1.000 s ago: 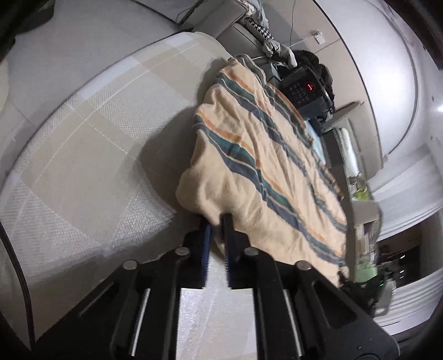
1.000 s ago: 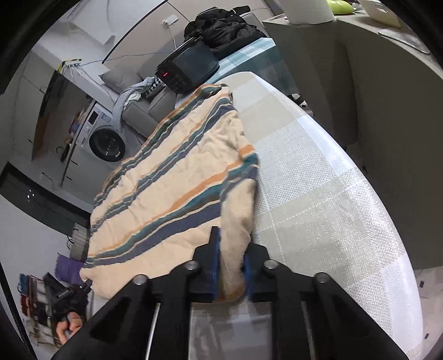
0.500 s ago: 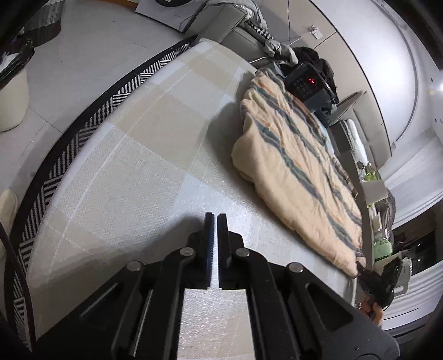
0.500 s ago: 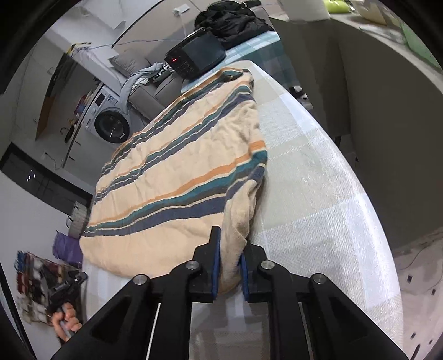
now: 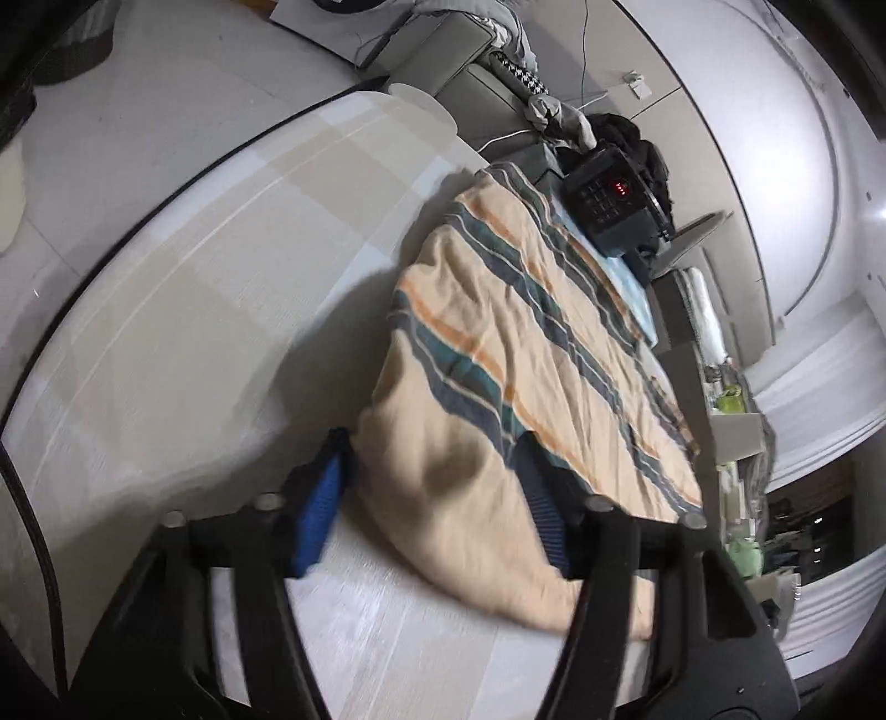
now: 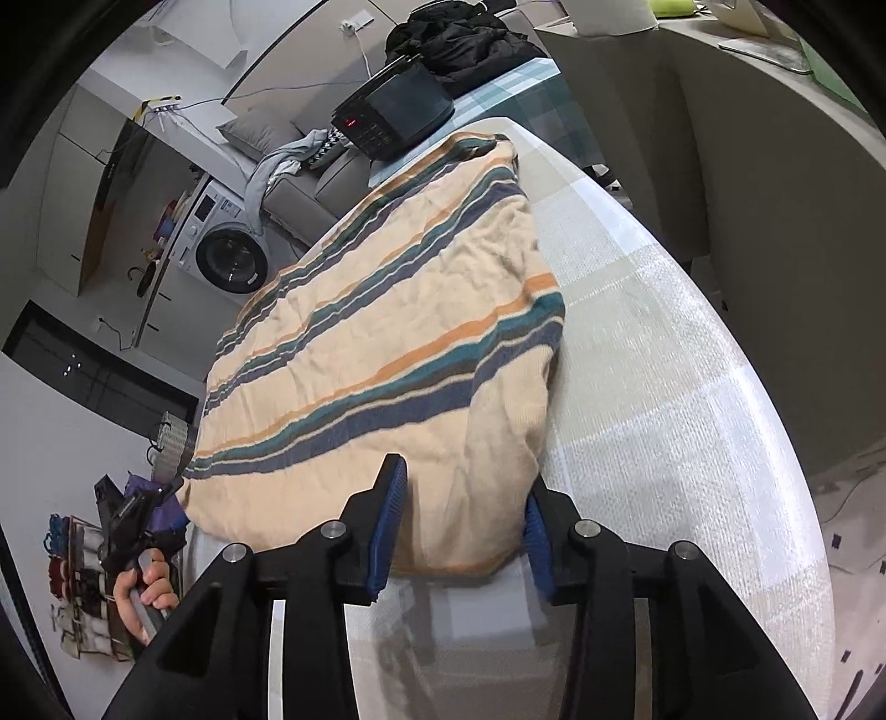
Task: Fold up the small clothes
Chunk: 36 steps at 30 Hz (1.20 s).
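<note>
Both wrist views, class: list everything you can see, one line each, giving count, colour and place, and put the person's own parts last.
Striped knitted garment: one, cream with blue, teal and orange stripes, lying on the table, near corners between the gripper jaws.
Checked tablecloth-covered table: one, beige and white, under the garment.
Black keypad device with red display: one, at the table's far end.
Black clothing heap: one, behind the device.
Grey sofa: one, beyond the table.
White washing machine: one, by the wall.
Left gripper: black, blue pads, jaws just opening.
Right gripper: same colours, jaws just opening.
Hand: one, holding the left gripper's handle.
</note>
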Each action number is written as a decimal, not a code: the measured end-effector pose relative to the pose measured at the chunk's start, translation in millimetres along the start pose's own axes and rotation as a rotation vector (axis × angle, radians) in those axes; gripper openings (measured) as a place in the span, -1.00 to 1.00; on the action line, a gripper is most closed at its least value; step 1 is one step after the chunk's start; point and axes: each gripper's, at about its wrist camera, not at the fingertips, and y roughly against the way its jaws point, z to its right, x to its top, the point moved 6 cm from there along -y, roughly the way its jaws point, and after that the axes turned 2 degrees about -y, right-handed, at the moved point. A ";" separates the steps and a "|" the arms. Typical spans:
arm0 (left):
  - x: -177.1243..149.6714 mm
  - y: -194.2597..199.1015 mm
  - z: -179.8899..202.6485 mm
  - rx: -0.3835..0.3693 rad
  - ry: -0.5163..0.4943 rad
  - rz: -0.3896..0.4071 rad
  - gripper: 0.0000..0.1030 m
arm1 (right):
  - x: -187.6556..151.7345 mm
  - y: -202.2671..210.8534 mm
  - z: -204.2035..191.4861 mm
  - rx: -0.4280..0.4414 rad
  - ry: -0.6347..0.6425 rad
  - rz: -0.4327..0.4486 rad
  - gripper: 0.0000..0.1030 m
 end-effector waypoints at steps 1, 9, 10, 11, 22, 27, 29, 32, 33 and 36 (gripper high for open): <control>-0.6 -5.6 3.7 0.008 -0.017 -0.016 -0.67 | 2.3 -1.3 -0.3 0.001 -0.004 0.005 -0.21; -32.4 35.3 -2.6 0.023 -0.081 0.036 -0.79 | 22.0 -12.6 -3.6 -0.021 0.022 0.021 -0.21; -40.5 43.3 -7.3 0.036 -0.087 0.039 -0.79 | 24.7 -14.0 -3.8 -0.020 0.023 0.019 -0.21; -46.1 48.3 -12.4 0.045 -0.085 0.036 -0.79 | 26.0 -15.2 -4.8 -0.020 0.028 0.017 -0.21; -63.3 67.1 -26.7 0.051 -0.091 0.030 -0.79 | -0.2 -4.1 -8.0 -0.035 0.091 -0.005 -0.89; -78.8 76.8 -34.5 0.053 -0.132 -0.006 -0.74 | -15.2 6.4 2.0 -0.058 0.115 -0.034 -0.73; -78.8 84.3 -37.9 0.027 -0.097 -0.016 -0.72 | -14.4 12.3 6.9 -0.063 0.090 -0.044 -0.69; -76.0 100.7 -42.8 0.048 -0.101 0.029 -0.63 | -19.3 31.8 15.7 -0.054 0.071 -0.009 -0.69; -75.7 106.2 -42.5 0.061 -0.110 0.043 -0.59 | -21.4 36.7 16.3 -0.042 0.064 0.003 -0.69; -74.9 117.2 -33.6 0.053 -0.142 0.065 -0.43 | -27.4 33.4 11.4 -0.037 0.065 0.014 -0.69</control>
